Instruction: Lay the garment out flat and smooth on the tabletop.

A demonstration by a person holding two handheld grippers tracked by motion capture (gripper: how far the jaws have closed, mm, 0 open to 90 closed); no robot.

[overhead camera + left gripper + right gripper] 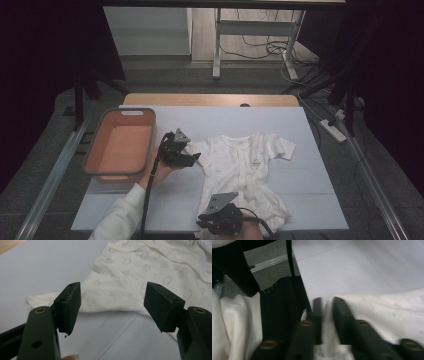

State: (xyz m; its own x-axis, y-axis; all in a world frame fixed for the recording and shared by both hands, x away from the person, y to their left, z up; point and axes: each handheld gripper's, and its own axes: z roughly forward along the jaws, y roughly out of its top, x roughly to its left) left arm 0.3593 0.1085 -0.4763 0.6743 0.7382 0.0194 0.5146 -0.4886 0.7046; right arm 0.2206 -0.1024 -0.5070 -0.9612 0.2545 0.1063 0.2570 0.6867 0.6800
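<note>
A pale sheet [280,115] covers the tabletop [210,99], whose wooden edge shows at the center of the frame. The floor [165,80] around it is grey. Dark curtains [45,55] fill the upper left and upper right. At top center stands a white desk frame [252,27] with cables [260,50] looped on the floor beneath it. A power strip [334,130] lies on the floor at right. Metal rails [50,175] run along both sides. The light is dim.

Shirt [140,277]: cream-white, faint grey cloud print. Basket [121,144]: grey outside, orange inside. Worktop [280,120]: pale lavender-grey sheet over a wooden surface. Both hand-held grippers [190,159] [325,305]: black jaws. Sleeve [120,215]: white.
</note>
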